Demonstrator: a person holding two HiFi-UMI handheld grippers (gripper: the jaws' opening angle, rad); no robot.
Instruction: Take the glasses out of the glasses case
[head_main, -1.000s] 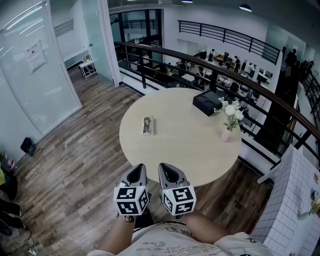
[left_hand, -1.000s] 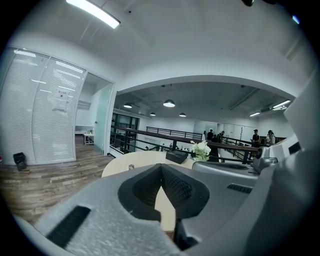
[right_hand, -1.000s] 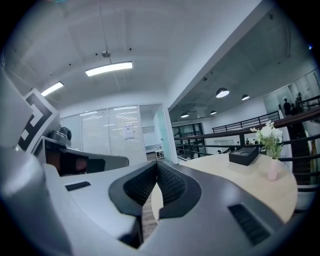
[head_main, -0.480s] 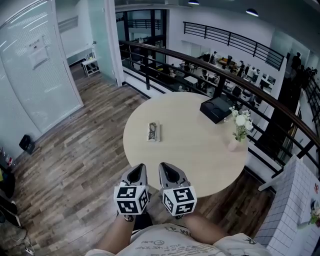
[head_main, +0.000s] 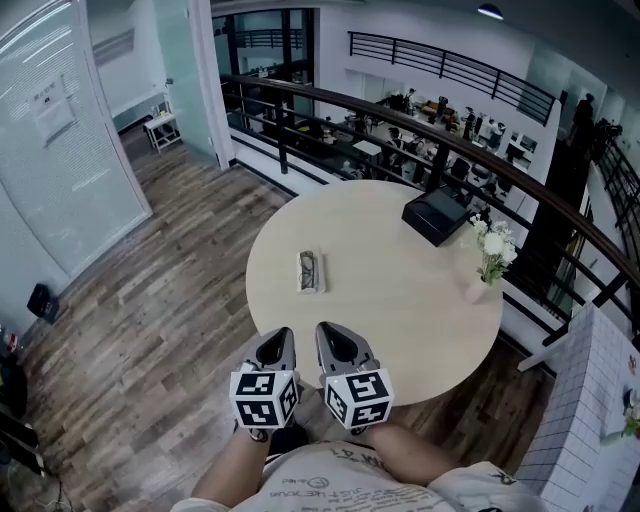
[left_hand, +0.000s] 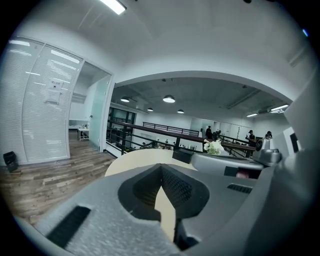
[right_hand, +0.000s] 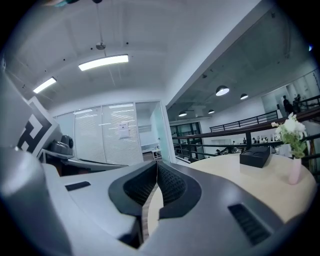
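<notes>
Round beige table (head_main: 400, 290), glasses case (head_main: 311, 272) on it; glass-wall notice (head_main: 47, 100) illegible.

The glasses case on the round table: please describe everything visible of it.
The glasses case is small, pale and oblong, lying flat on the round table, left of its middle. A dark shape, probably the glasses, shows on its left half. Nothing else touches it; whether it is open is too small to tell.
</notes>
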